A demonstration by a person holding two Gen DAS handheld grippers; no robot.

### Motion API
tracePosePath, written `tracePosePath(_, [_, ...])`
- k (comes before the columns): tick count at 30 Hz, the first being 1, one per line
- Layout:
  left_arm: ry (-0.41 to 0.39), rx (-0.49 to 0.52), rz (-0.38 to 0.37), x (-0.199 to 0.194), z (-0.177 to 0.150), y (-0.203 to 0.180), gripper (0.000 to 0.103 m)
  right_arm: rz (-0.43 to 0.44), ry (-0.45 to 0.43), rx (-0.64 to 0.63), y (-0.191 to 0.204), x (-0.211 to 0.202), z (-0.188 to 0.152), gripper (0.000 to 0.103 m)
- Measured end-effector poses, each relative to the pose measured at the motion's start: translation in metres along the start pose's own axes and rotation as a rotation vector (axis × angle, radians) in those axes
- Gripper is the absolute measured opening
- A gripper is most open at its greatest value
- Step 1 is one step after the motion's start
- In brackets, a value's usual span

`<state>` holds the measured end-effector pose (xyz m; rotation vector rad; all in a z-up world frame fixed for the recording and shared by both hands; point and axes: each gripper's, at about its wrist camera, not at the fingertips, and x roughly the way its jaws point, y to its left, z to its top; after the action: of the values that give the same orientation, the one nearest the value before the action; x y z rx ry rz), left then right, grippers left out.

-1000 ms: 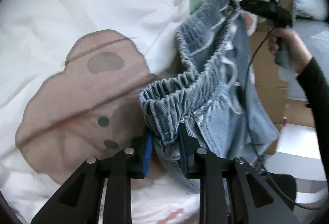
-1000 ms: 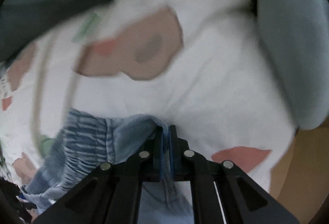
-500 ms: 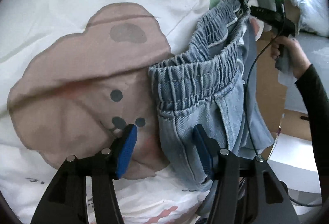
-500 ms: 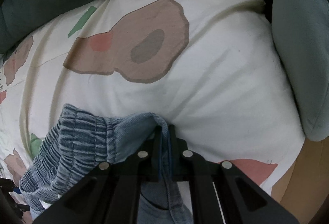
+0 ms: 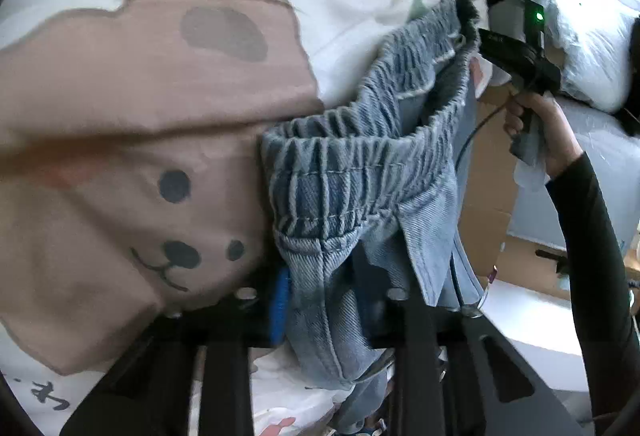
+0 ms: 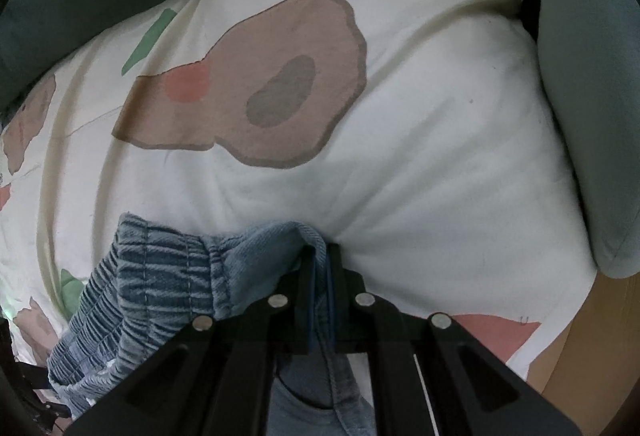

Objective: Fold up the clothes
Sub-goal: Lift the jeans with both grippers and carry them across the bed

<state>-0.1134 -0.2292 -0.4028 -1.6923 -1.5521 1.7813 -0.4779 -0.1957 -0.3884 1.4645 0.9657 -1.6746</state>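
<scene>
Above the bear-print duvet, the denim shorts hang in the air by their elastic waistband, stretched between the two claws. The left claw is closing on the waistband's near side seam; denim fills the gap between its blue pads, and they look to be pressing it already, though motion blur makes the contact hard to confirm. The right claw, pointing down, is pressed together on the far end of the waistband, a fold of fabric pinched tight between its fingers. In the left wrist view a hand in a dark sleeve holds that claw up and to the right, so the waistband's long axis runs from the left claw away toward the right one, sagging a little in the middle. The legs drop below both claws. Broad, bare bedding lies to the left and below, which seems enough room to lay the shorts flat. A cardboard box and the bed's edge close in on the right side.
</scene>
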Motion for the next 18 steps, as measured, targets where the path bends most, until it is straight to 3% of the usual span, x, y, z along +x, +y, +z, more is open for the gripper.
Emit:
tracePosePath(2, [-0.014,0.021,0.002,-0.005,-0.003,-0.003,0.014,-0.001,0.001,0.010,-0.002,-0.001,0.001,0.002])
tracePosePath(7, [-0.063,0.015,0.013,-0.028,-0.002,-0.002,0.012,-0.080,0.025,0.041,0.007,-0.008,0.007,0.004])
tracePosePath(9, [-0.079,0.014,-0.023,-0.042,-0.003,-0.003,0.011,-0.107,0.024,0.017,0.014,-0.017,0.009,0.004])
tracePosePath(10, [-0.099,-0.009,-0.050,-0.053,-0.004,0.000,0.011,-0.105,0.018,0.010,0.014,-0.022,0.009,0.004])
tracePosePath(12, [-0.135,-0.012,-0.054,-0.036,0.013,-0.020,0.011,-0.087,-0.003,0.004,0.014,-0.037,0.011,0.003])
tracePosePath(18, [-0.276,-0.047,-0.082,-0.094,0.021,-0.014,0.011,-0.037,-0.080,-0.022,0.023,-0.085,0.016,0.003])
